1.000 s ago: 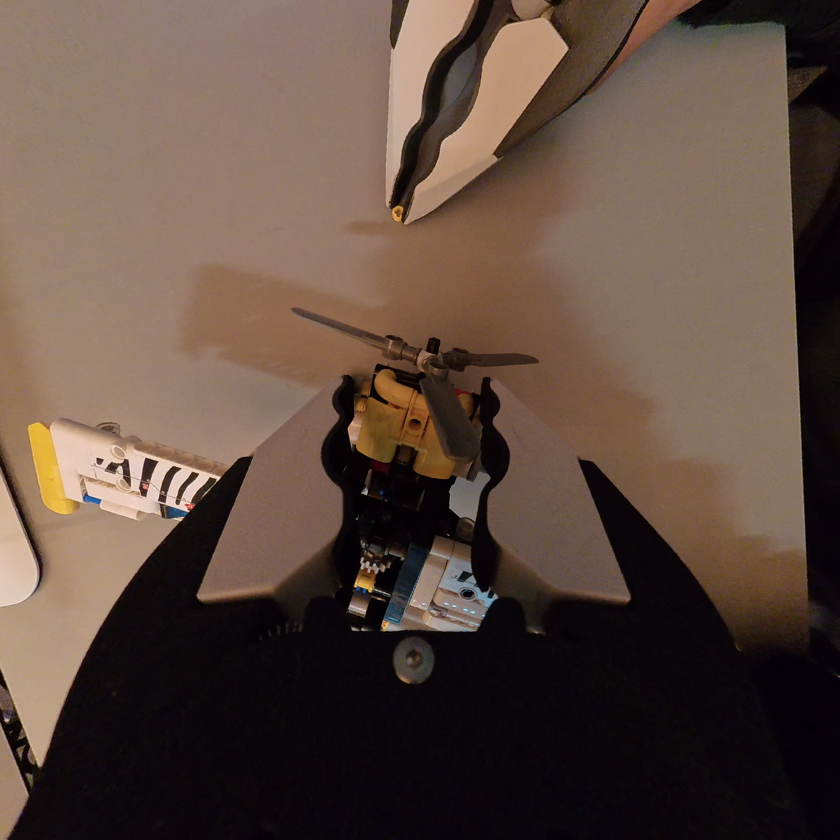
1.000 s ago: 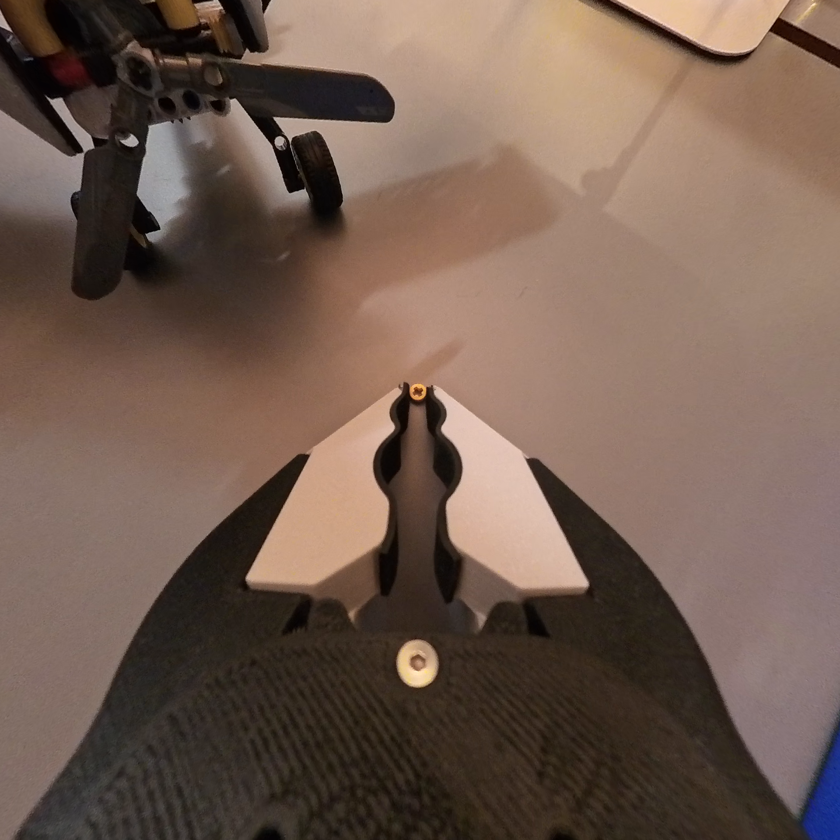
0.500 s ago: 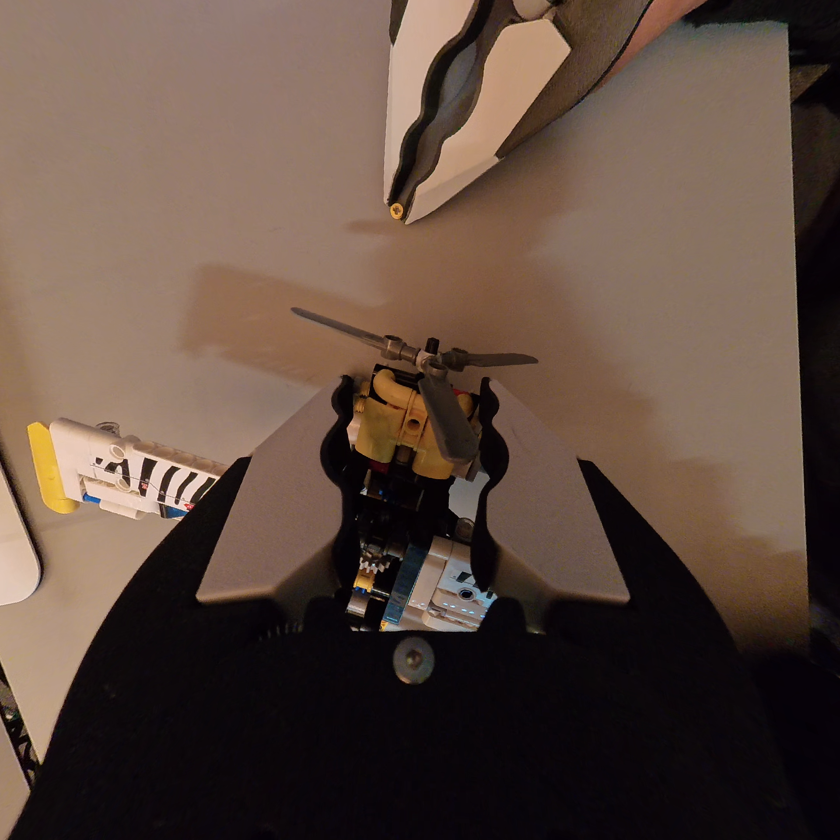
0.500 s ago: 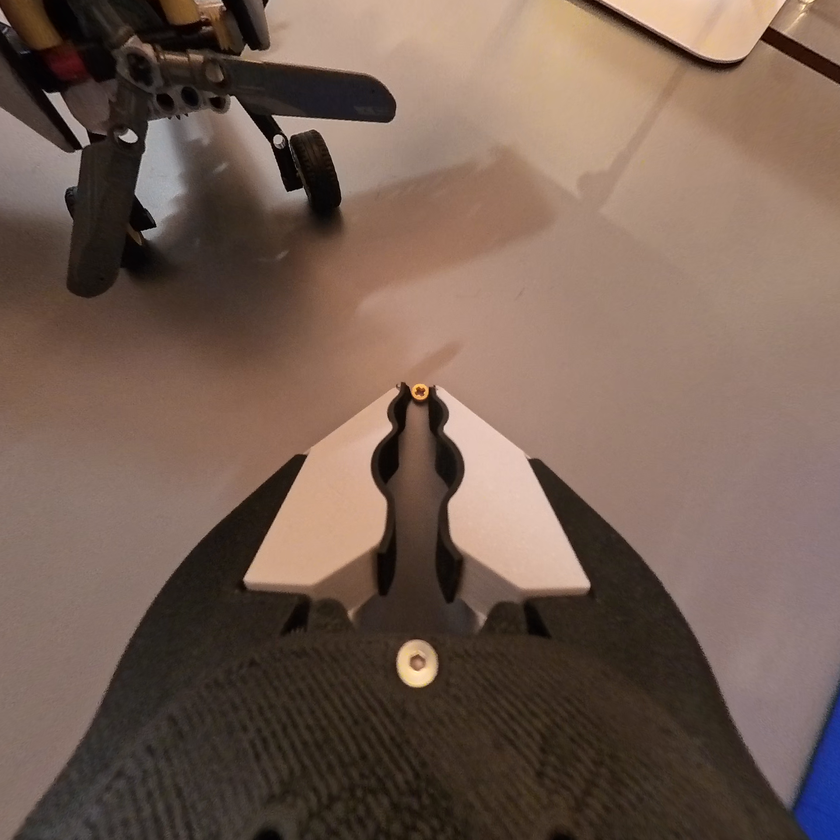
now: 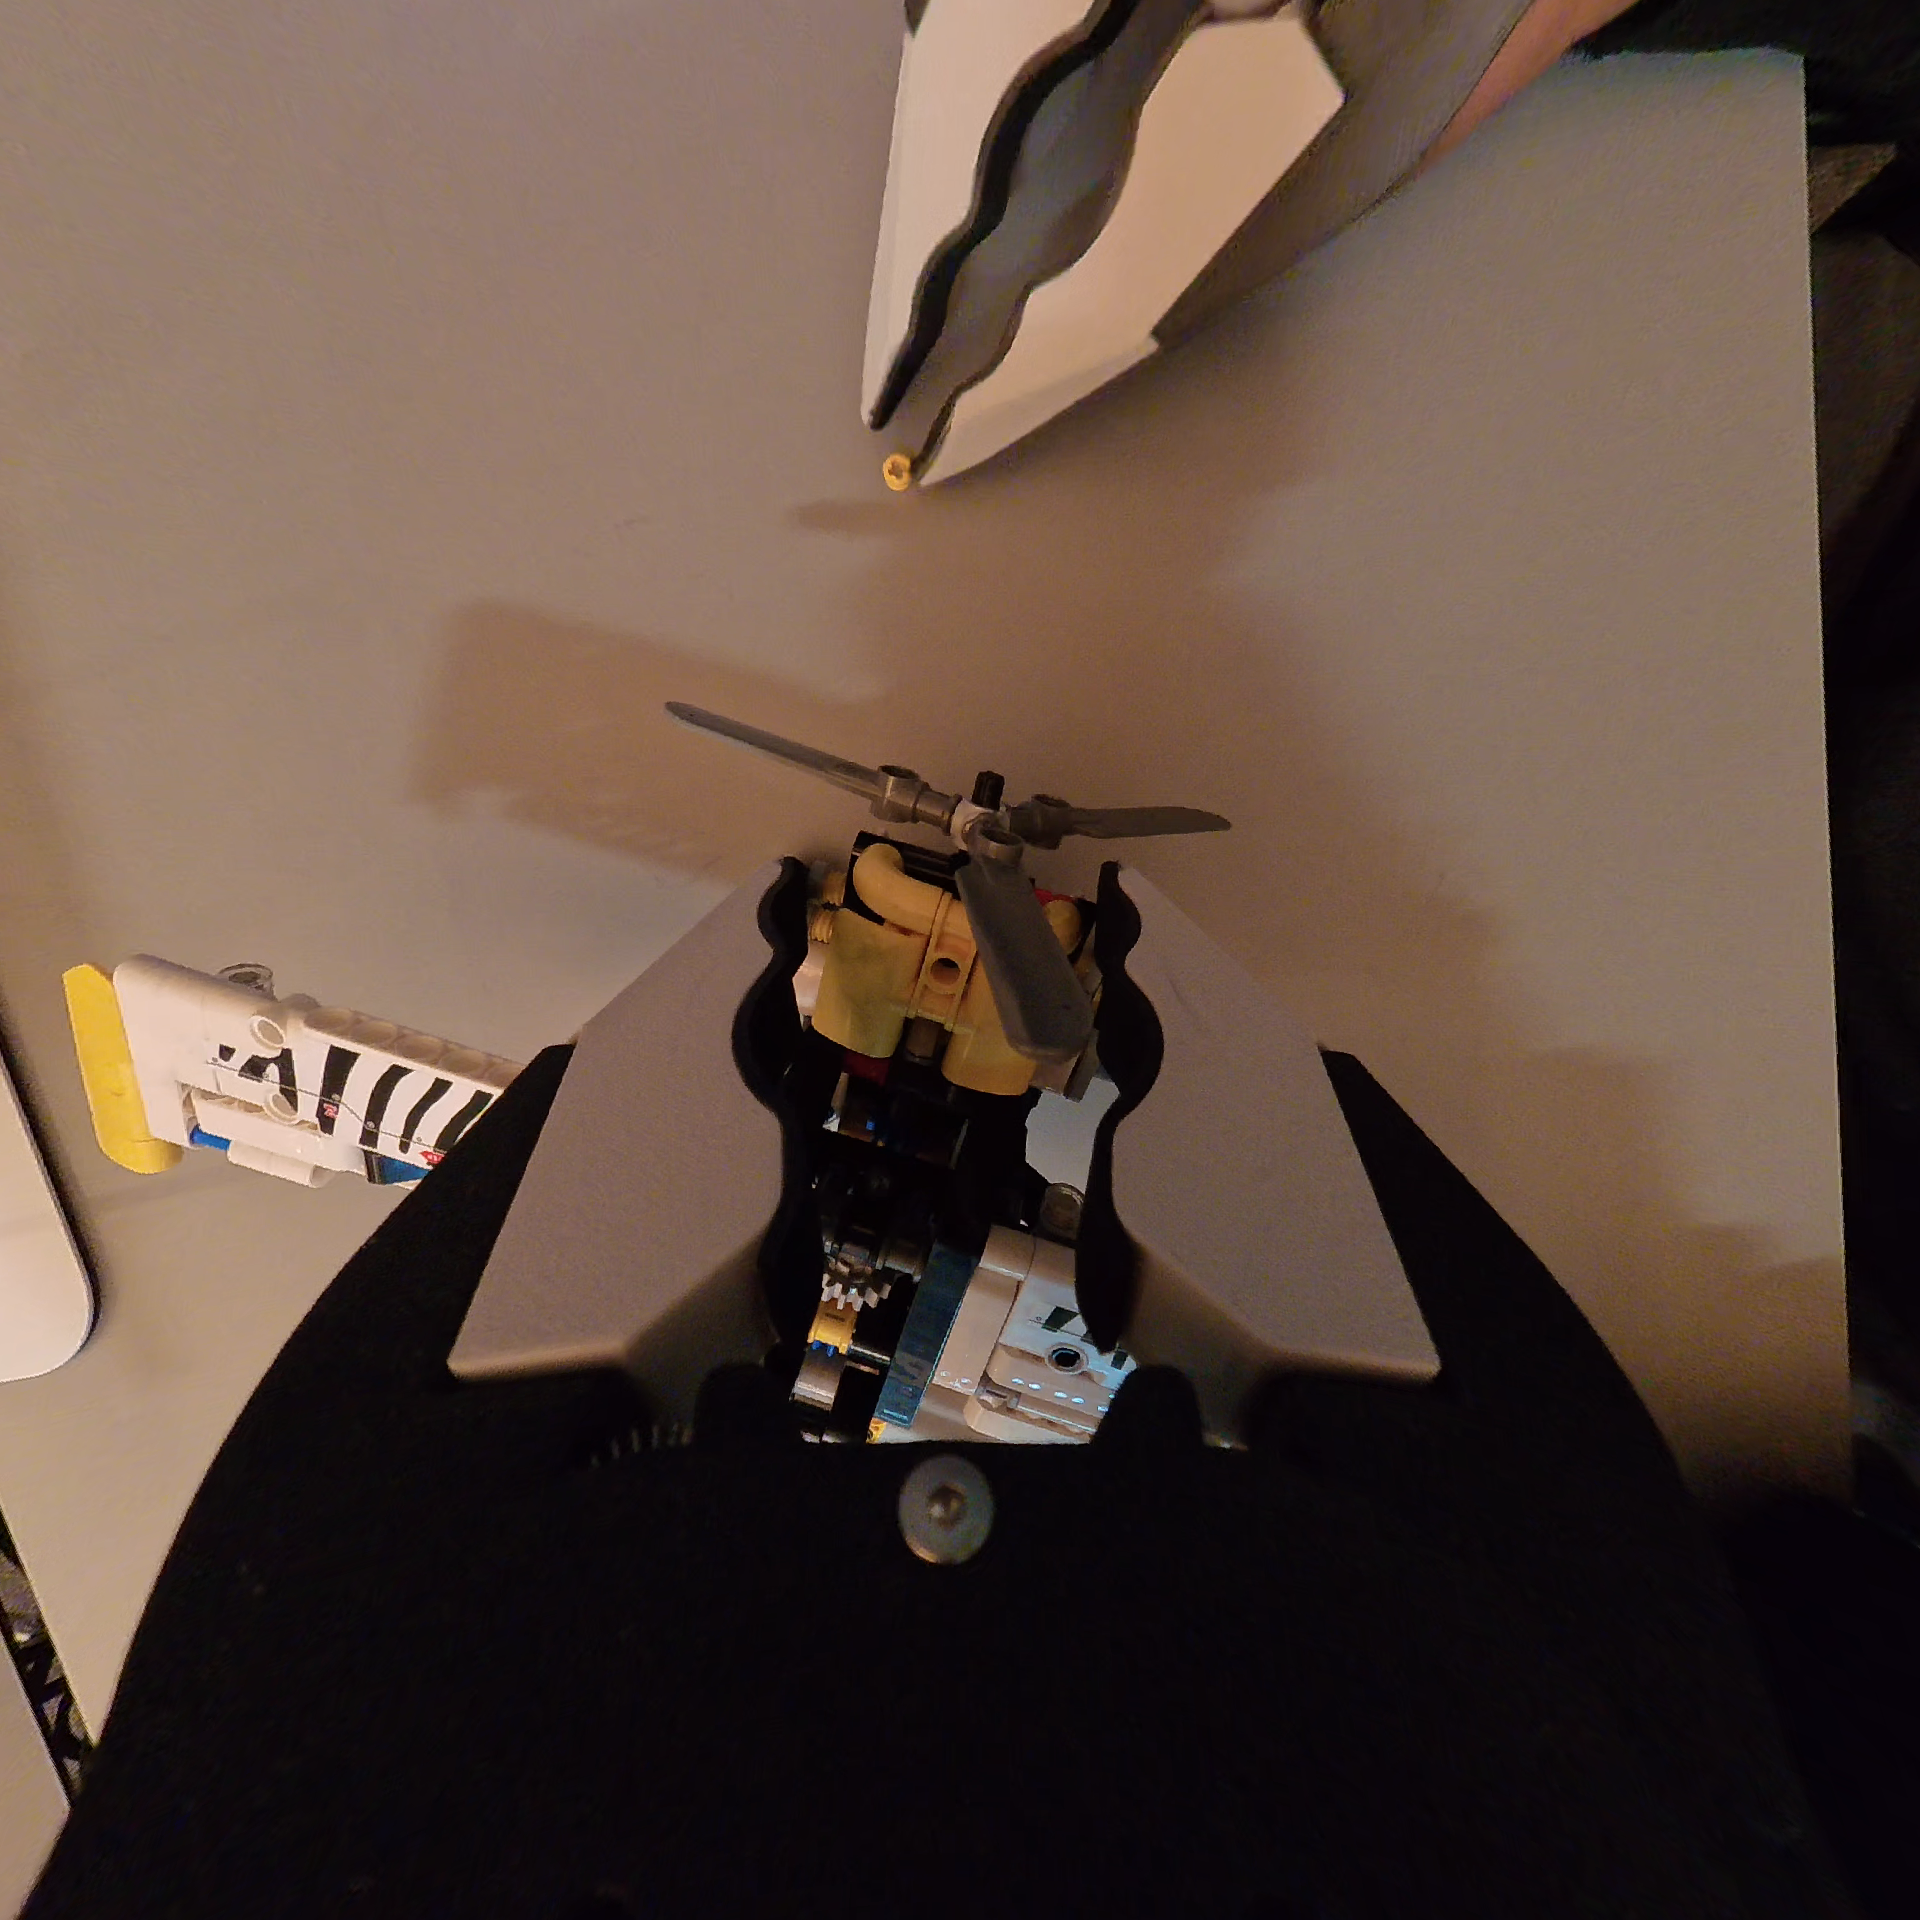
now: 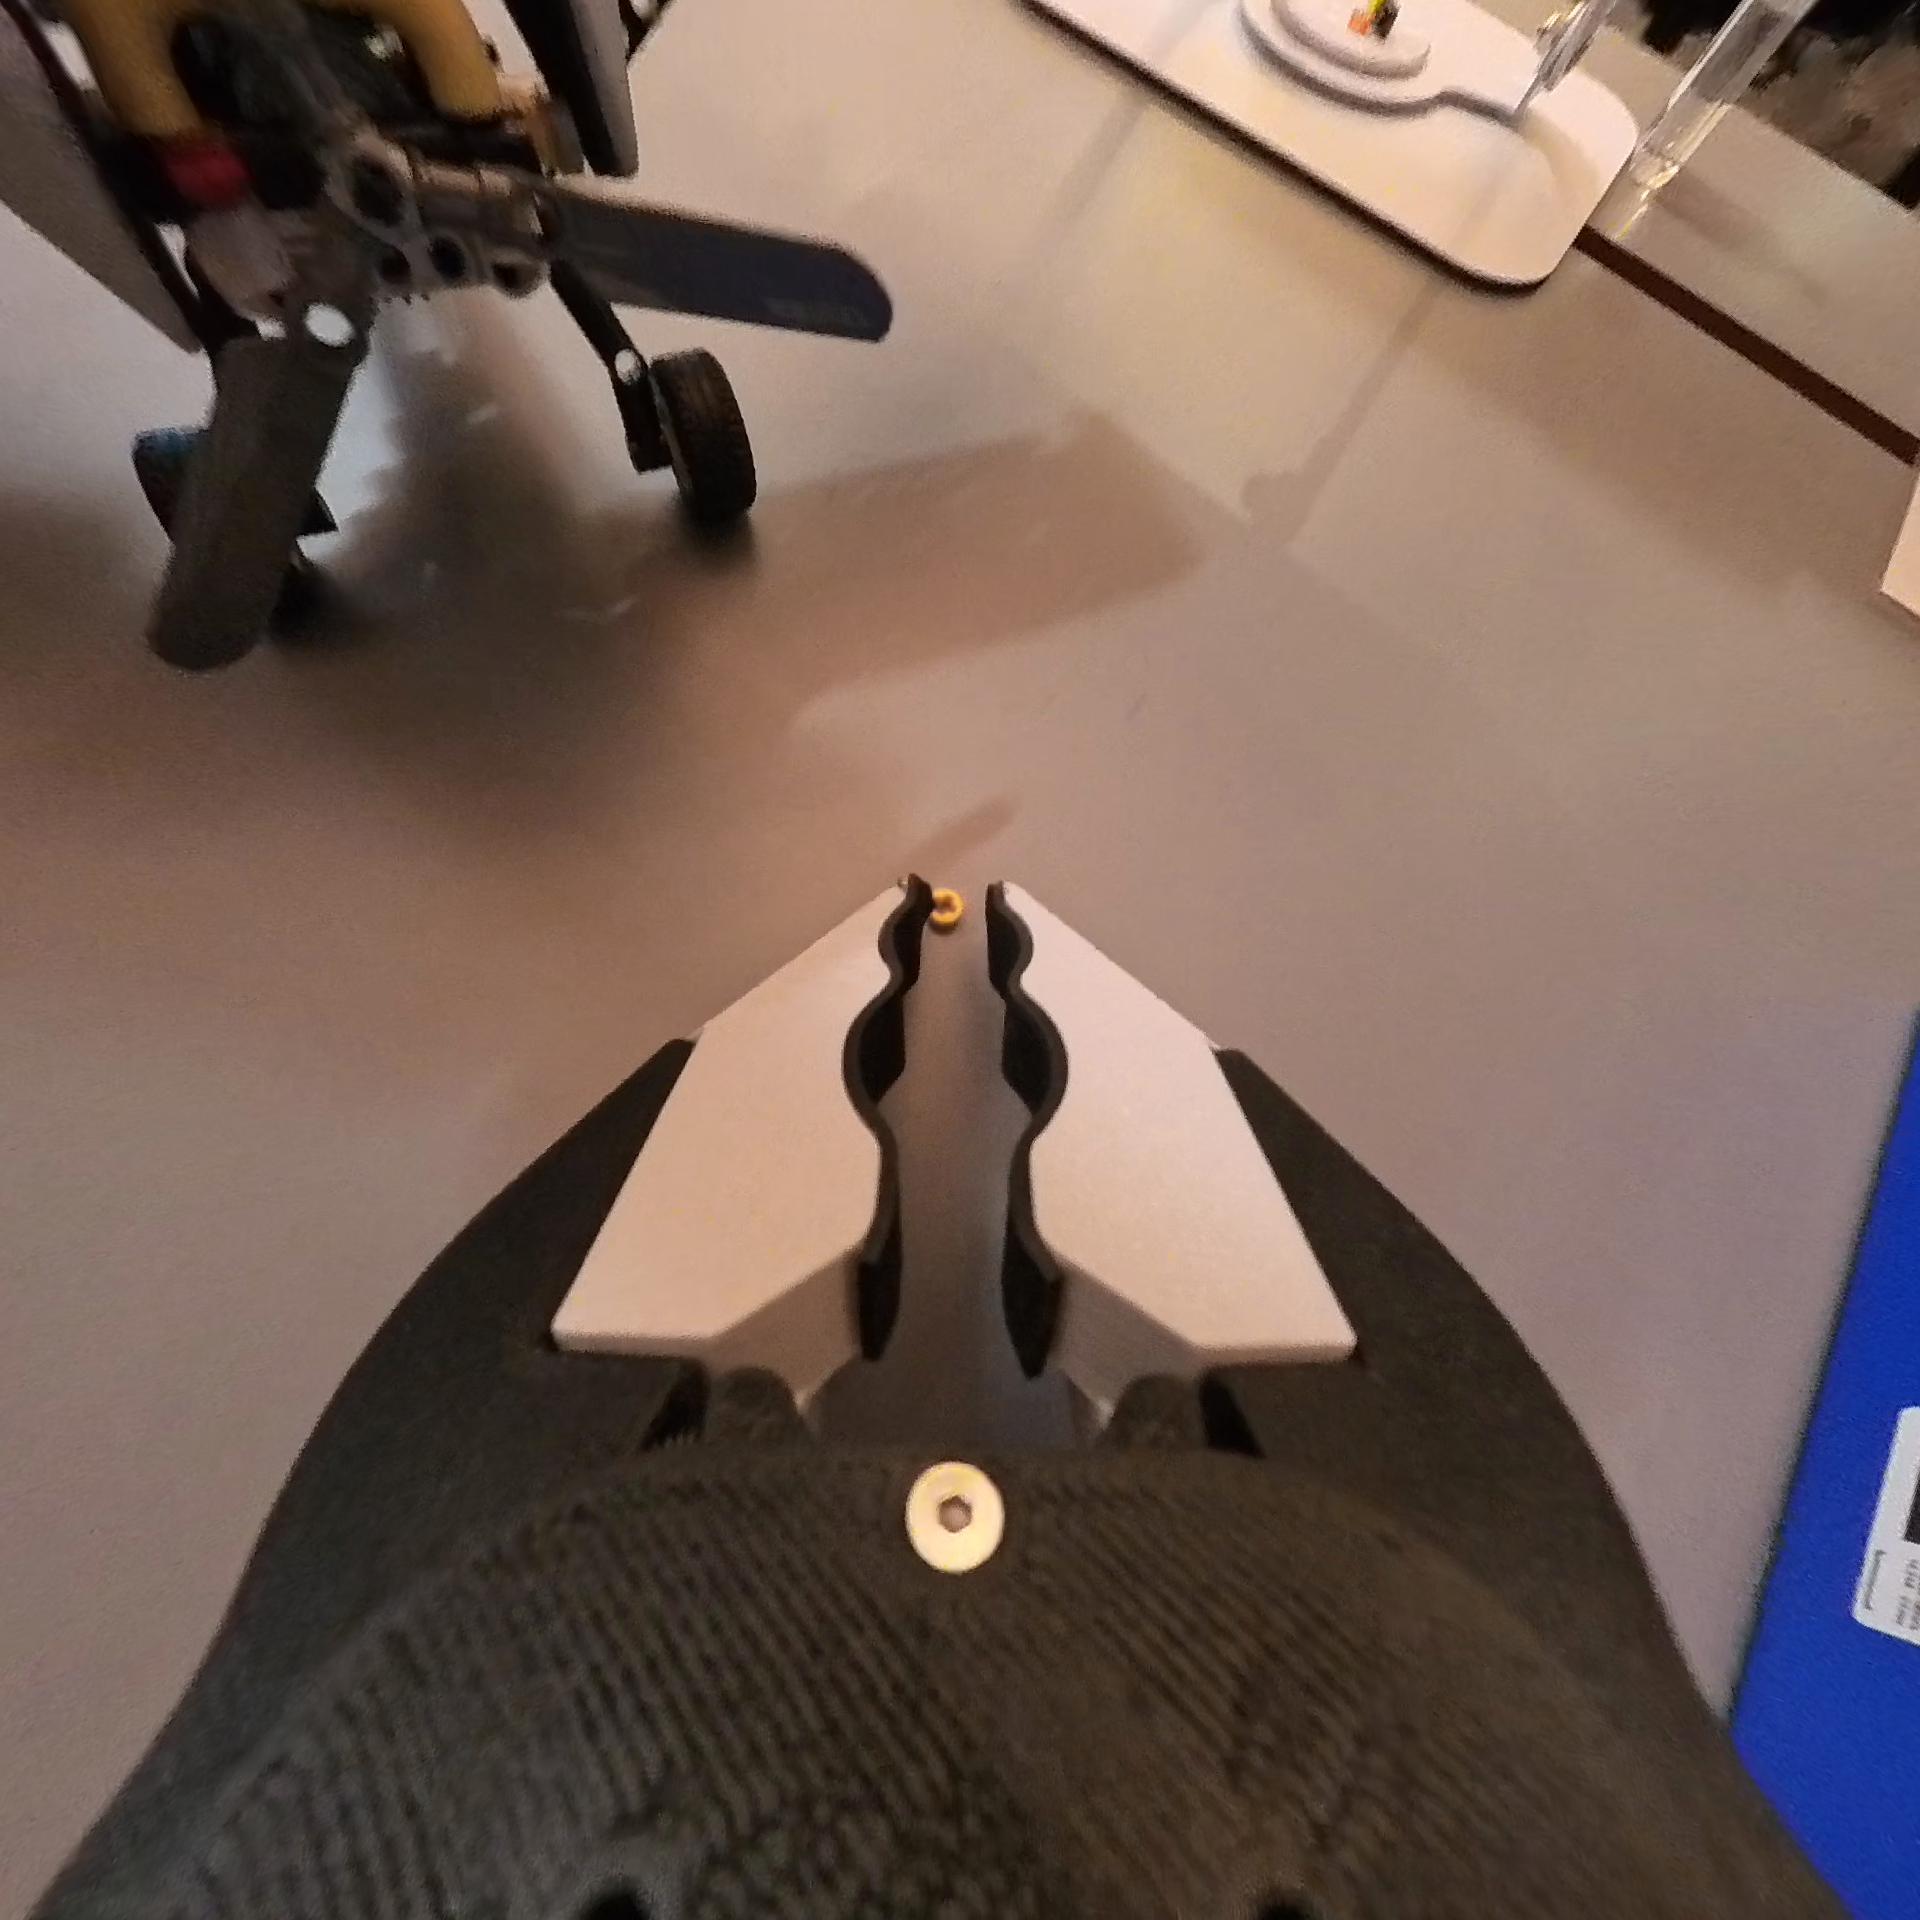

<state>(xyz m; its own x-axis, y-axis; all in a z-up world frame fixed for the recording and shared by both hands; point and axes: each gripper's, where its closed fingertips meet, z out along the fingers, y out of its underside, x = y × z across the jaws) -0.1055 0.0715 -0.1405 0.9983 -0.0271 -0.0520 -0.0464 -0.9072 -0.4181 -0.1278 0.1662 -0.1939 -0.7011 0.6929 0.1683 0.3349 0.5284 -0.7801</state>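
My left gripper (image 5: 951, 873) is shut on a brick-built toy plane (image 5: 914, 997) with a yellow nose and a grey propeller (image 5: 1013, 966). Its striped white wing (image 5: 291, 1081) sticks out to the left. The plane also shows in the right wrist view (image 6: 343, 208), standing on a small black wheel (image 6: 712, 442) on the grey table (image 6: 1351, 831). My right gripper (image 6: 956, 891) is open by a narrow gap. A tiny yellow ring piece (image 6: 945, 909) sits between its tips, against the left pad and apart from the right one. In the left wrist view the right gripper (image 5: 909, 442) hovers beyond the plane, with the yellow piece (image 5: 896, 470) at its tip.
A white tray (image 6: 1455, 187) lies at the far right of the table, with a clear stand (image 6: 1704, 94) behind it. A blue box (image 6: 1849, 1455) stands close on the right. A white rounded object (image 5: 31, 1247) lies at the left edge. The table's edge (image 5: 1813, 727) runs along the right. The gap from one gripper's tips to the other's is roughly 12 cm. The left tips stand about 5 cm off the small black wheel (image 6: 712, 442).
My right gripper's fingers have parted slightly, so the tiny yellow piece is no longer pinched between both pads. The left gripper and the plane have not moved.
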